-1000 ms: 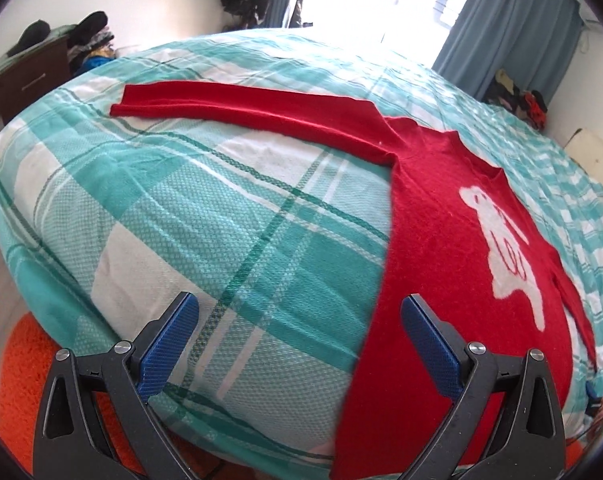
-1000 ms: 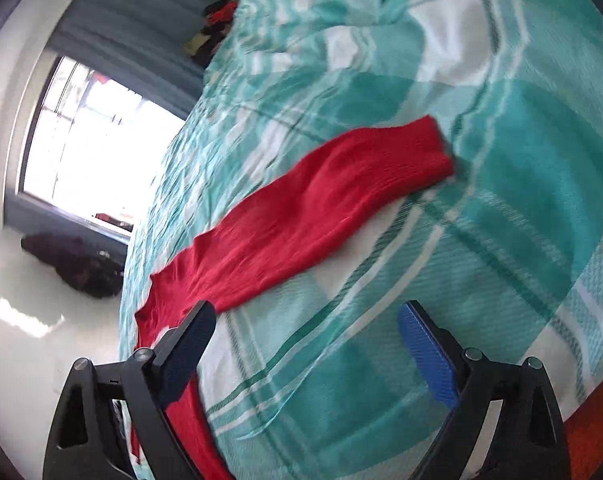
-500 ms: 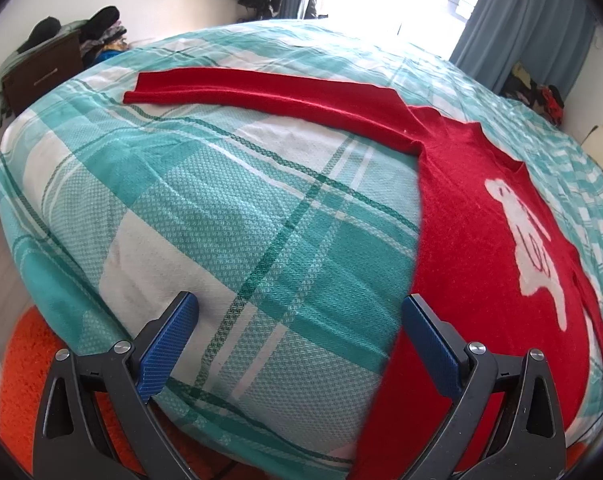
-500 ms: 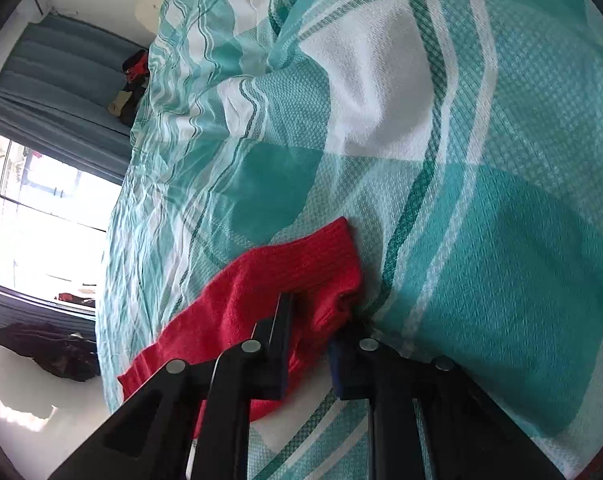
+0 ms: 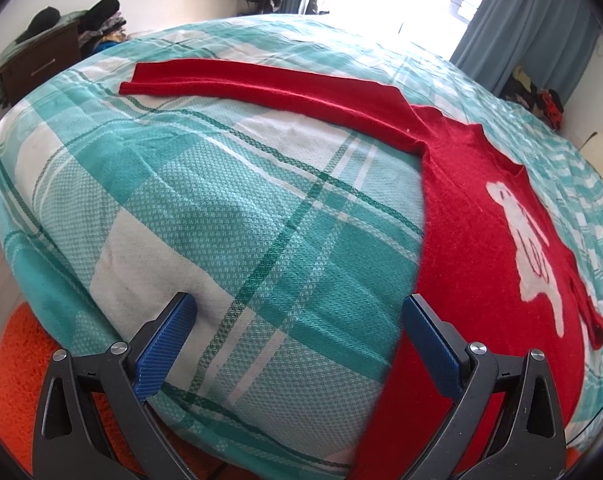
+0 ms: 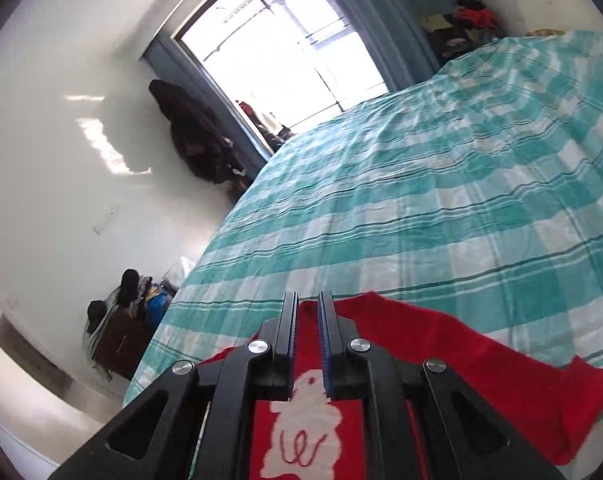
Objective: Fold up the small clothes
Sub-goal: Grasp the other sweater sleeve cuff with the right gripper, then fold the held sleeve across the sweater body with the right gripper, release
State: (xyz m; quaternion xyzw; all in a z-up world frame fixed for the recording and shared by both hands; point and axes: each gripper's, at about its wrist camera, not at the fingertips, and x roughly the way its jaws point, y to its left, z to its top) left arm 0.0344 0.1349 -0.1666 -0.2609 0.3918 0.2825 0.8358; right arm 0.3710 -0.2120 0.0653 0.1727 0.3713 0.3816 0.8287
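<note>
A small red sweater (image 5: 477,248) with a white animal figure (image 5: 529,248) lies on the teal plaid bed (image 5: 229,216). Its left sleeve (image 5: 261,84) stretches flat to the far left. My left gripper (image 5: 297,340) is open and empty, low at the bed's near edge, left of the sweater's hem. In the right wrist view my right gripper (image 6: 307,336) is nearly shut above the sweater body (image 6: 301,428). The right sleeve (image 6: 481,364) lies folded beside it; whether cloth sits between the jaws is not visible.
An orange rug (image 5: 17,380) lies on the floor under the bed's near corner. A dark wooden dresser with piled clothes (image 5: 41,64) stands at the far left wall. A bright window with blue curtains (image 5: 521,20) is behind the bed.
My right gripper closed on the right sleeve's cuff, then swung over to the sweater's body, and the sleeve now lies folded inward. My left gripper drifted slightly left, still open.
</note>
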